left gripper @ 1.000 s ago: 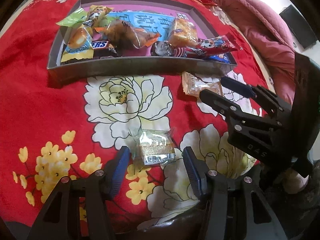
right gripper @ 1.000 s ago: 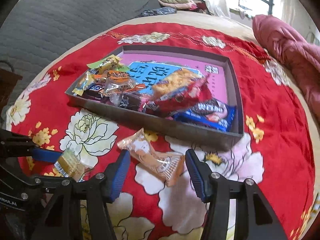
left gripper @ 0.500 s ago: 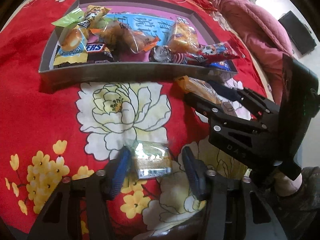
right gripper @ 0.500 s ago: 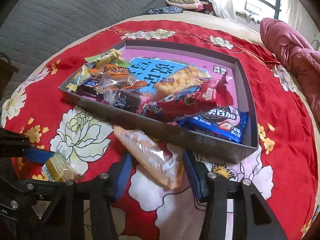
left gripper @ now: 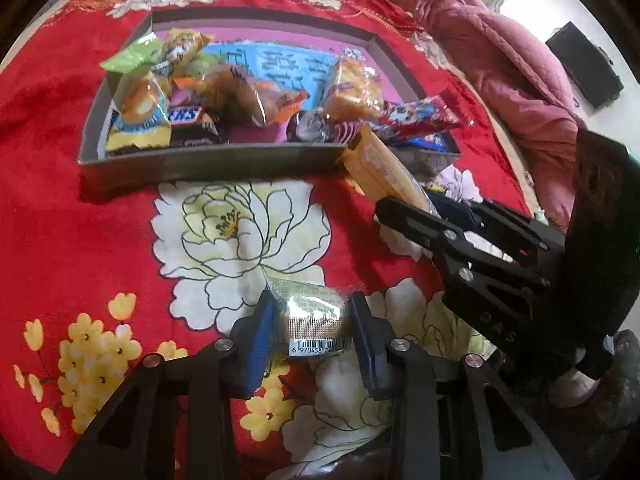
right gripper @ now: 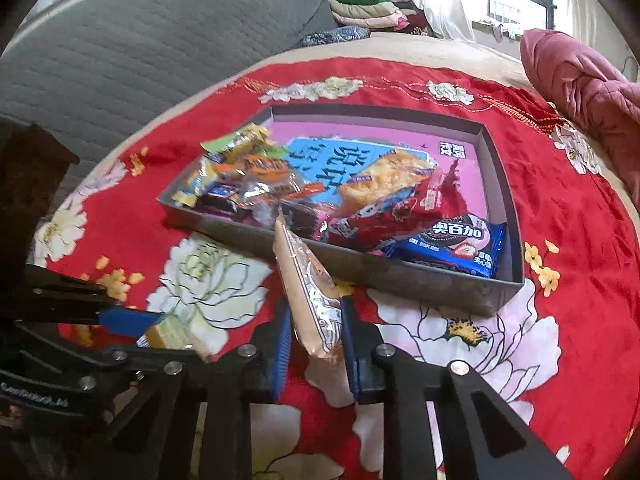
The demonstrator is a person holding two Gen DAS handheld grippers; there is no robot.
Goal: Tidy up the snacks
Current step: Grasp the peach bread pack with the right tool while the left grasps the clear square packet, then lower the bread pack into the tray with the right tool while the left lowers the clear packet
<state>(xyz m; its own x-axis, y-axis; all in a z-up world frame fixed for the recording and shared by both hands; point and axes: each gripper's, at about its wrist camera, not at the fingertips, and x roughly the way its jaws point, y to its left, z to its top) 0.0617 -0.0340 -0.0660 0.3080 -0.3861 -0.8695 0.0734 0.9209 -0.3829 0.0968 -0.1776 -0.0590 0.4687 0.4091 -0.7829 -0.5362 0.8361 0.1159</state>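
Observation:
A grey-walled box (left gripper: 208, 162) (right gripper: 436, 284) with a pink floor holds several wrapped snacks on a red flowered cloth. My left gripper (left gripper: 314, 326) is shut on a small clear-wrapped biscuit pack (left gripper: 314, 320) with a barcode, just above the cloth; it also shows in the right wrist view (right gripper: 172, 332). My right gripper (right gripper: 314, 336) is shut on a long orange snack pack (right gripper: 306, 280), lifted and tilted with its far end at the box's near wall; the pack shows in the left wrist view too (left gripper: 384, 168).
A pink quilt (left gripper: 500, 60) (right gripper: 592, 92) lies bunched at the right. A grey mattress (right gripper: 140, 48) stands behind the cloth at the left. Folded clothes (right gripper: 368, 4) are stacked at the back.
Both grippers have closed on their packs. The right gripper has lifted the orange pack up off the cloth toward the box. The left gripper holds the biscuit pack raised slightly.

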